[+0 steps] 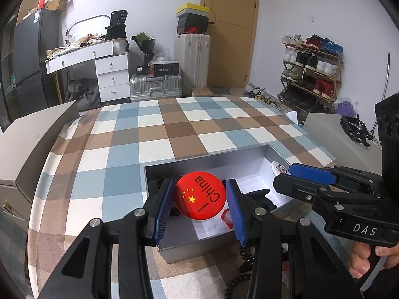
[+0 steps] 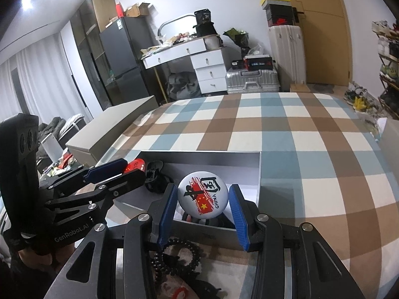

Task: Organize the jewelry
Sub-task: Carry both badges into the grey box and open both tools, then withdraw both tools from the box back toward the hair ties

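Two badges hover over the grey box (image 1: 159,172), the left gripper (image 1: 199,196) grasping the red badge (image 1: 199,195), the right gripper (image 2: 203,196) the white badge (image 2: 202,196); beads (image 2: 174,254) outside await.

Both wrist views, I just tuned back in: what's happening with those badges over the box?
A person holds a gripper in each hand above an open grey box on a checked tablecloth. The left gripper is shut on a red round "China" badge; the right gripper is shut on a white round "China" badge. Both badges hang over the box, not yet set down. A black bead bracelet lies on the cloth in front of the box.
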Motion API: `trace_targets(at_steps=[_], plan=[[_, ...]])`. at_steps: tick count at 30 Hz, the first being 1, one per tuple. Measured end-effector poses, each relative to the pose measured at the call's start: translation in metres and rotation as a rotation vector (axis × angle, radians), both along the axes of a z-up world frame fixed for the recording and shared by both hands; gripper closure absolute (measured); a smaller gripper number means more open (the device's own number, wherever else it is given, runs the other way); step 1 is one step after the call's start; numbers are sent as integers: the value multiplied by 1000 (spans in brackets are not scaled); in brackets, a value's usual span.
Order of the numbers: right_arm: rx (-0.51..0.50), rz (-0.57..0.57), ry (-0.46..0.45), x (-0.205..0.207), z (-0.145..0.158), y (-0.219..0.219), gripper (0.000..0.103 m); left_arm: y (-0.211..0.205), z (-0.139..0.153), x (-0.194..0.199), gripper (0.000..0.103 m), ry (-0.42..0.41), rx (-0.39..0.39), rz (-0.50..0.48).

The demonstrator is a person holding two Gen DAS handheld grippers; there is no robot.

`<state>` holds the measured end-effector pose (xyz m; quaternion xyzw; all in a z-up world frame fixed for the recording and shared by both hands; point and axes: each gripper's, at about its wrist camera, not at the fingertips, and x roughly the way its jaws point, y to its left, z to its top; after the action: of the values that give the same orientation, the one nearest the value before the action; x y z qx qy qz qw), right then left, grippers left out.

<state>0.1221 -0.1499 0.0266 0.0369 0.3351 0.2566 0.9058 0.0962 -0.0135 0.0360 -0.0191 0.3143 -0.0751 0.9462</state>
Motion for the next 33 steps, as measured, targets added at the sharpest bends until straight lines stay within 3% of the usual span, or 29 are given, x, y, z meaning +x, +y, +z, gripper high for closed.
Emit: trace_targets(at_steps=[25,28,33], plan=[[-20,-26,3,5,-5,-4,60,-6,-11,6,65,51,21,12],[-17,-33,-2,2,-1,-8,57,-4,-9,4,64,54,9,15],[-14,-29,-3,-10,4,-18,45,-3,-6,-3,58,54,8,13]])
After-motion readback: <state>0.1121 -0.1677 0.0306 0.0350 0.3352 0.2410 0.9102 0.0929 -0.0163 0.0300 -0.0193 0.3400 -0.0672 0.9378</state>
